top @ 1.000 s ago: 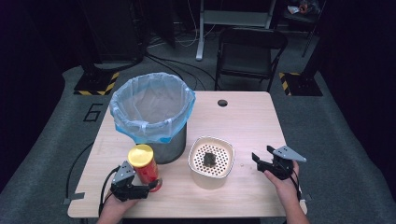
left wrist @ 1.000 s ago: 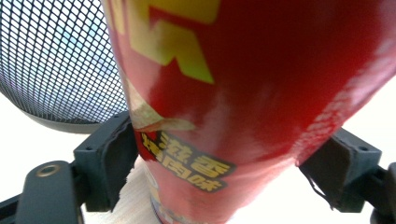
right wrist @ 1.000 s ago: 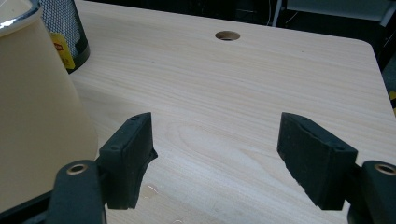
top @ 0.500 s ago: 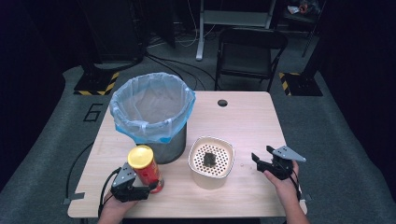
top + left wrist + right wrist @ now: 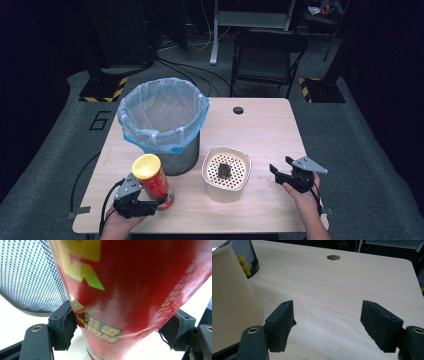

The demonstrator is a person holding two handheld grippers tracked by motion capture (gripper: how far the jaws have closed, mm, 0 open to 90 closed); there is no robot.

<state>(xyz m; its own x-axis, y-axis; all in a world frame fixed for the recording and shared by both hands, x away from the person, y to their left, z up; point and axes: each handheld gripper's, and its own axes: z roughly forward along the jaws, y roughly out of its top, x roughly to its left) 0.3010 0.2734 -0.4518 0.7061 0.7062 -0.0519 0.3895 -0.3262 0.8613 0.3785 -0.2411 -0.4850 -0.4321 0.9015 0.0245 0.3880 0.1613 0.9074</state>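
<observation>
The wire bin [image 5: 165,125] with its pale blue liner stands on the left half of the wooden table [image 5: 260,125], and everything else sits around it. Just in front of the bin, toward the person, a red chip can [image 5: 152,180] with a yellow lid leans slightly, its base near the table's near edge. The left gripper [image 5: 150,204] has its 2 jaws pinched on the can's lower part; in the left gripper view the black pads [image 5: 63,326] press against the red wall on both sides, with the bin's mesh right behind.

To the right of the bin, almost touching its base, is a cream bowl-shaped container [image 5: 226,172] with a perforated insert and a small dark lump [image 5: 224,170] lying on it.

Farther right of the bin, past the container, the right gripper [image 5: 281,172] rests low over bare wood, its 2 jaws spread wide and holding nothing. Behind and right of the bin, a round cable hole [image 5: 238,110] pierces the tabletop.
</observation>
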